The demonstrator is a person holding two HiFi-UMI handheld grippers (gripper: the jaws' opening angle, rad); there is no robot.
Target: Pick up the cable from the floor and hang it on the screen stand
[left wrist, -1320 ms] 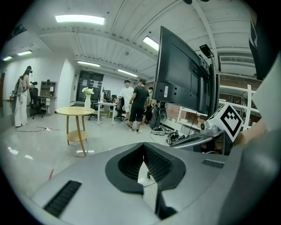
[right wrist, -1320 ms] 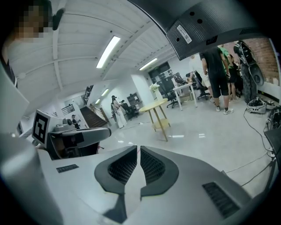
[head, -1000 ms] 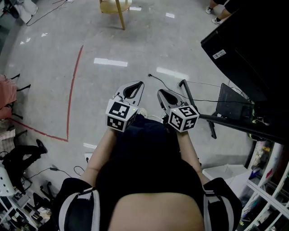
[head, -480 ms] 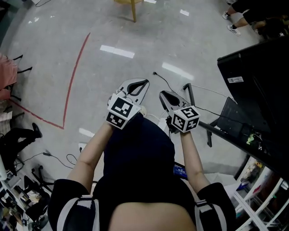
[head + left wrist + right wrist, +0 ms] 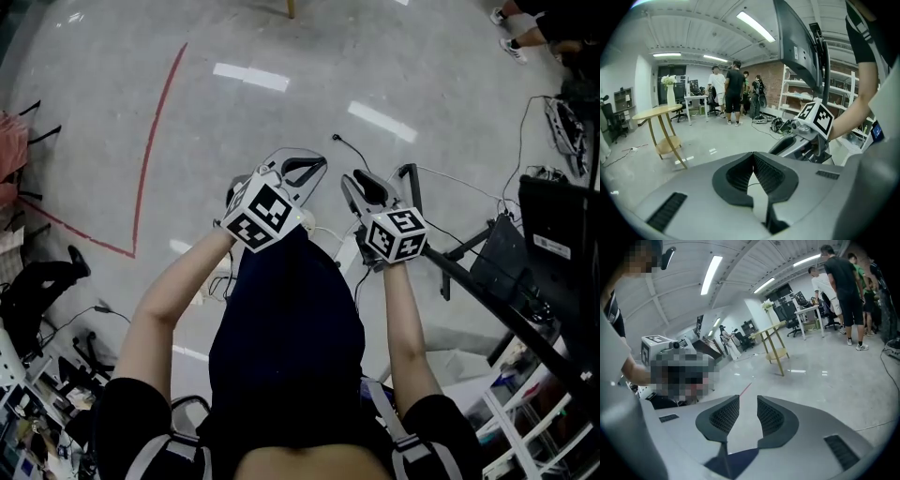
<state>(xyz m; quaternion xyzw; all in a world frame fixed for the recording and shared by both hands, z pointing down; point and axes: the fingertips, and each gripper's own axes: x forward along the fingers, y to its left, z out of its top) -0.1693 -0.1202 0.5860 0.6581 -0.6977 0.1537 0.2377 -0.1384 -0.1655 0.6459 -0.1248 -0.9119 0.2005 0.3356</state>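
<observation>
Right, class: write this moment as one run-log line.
left gripper: shut, empty | right gripper: jaws just opened, nothing between | cable: on floor, not picked up | stage: before pickup

**A:** What colour is the floor?

**B:** The floor (image 5: pixel 112 112) is glossy pale grey with white light reflections. It is marked with a thin red line (image 5: pixel 155 131). The cable (image 5: pixel 345 145) is thin and black.

**A:** And the tools?

**B:** The left gripper (image 5: pixel 305 169) and right gripper (image 5: pixel 367 186) are light grey, with black, finely ribbed fingers (image 5: pixel 736 176). Each cube (image 5: pixel 267 214) shows black-and-white square markers. The screen stand (image 5: pixel 487 291) is black. The brick wall (image 5: pixel 771 77) is reddish-brown.
</observation>
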